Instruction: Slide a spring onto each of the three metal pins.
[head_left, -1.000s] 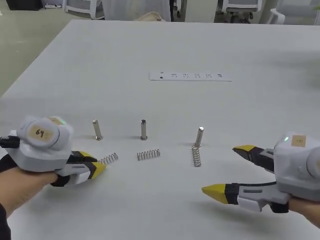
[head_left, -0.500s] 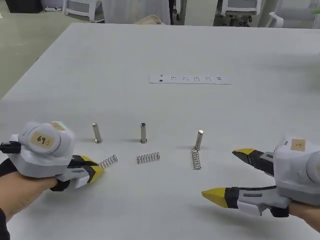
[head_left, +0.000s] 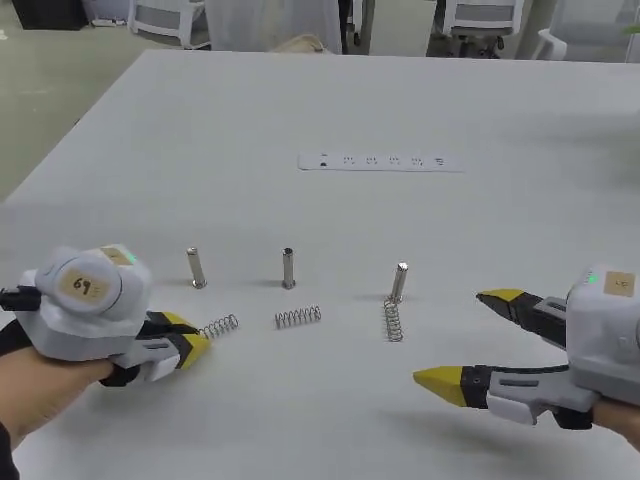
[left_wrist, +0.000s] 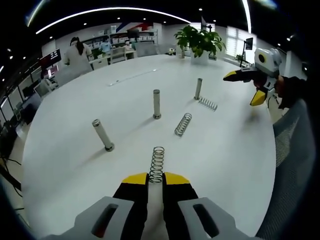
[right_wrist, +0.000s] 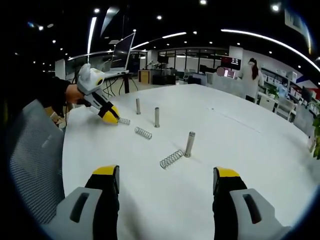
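Three short metal pins stand upright in a row on the white table: left (head_left: 195, 268), middle (head_left: 288, 268), right (head_left: 399, 282). A spring lies in front of each. My left gripper (head_left: 195, 342) is low on the table, its jaws shut on the near end of the left spring (left_wrist: 157, 162), which points at the middle pin (left_wrist: 156, 104). The middle spring (head_left: 298, 317) lies loose. The right spring (head_left: 392, 320) lies with one end against the right pin's foot. My right gripper (head_left: 465, 337) hovers wide open to the right of them, holding nothing.
A white power strip (head_left: 380, 161) lies flat farther back on the table (head_left: 330, 420). Chairs stand past the far edge. In the left gripper view a person stands far off in the office and a potted plant (left_wrist: 200, 40) rises behind the table.
The head view has tipped a little, so everything sits slightly lower in the picture. The right gripper has drifted a touch to the right. Pins, springs and left gripper hold their places.
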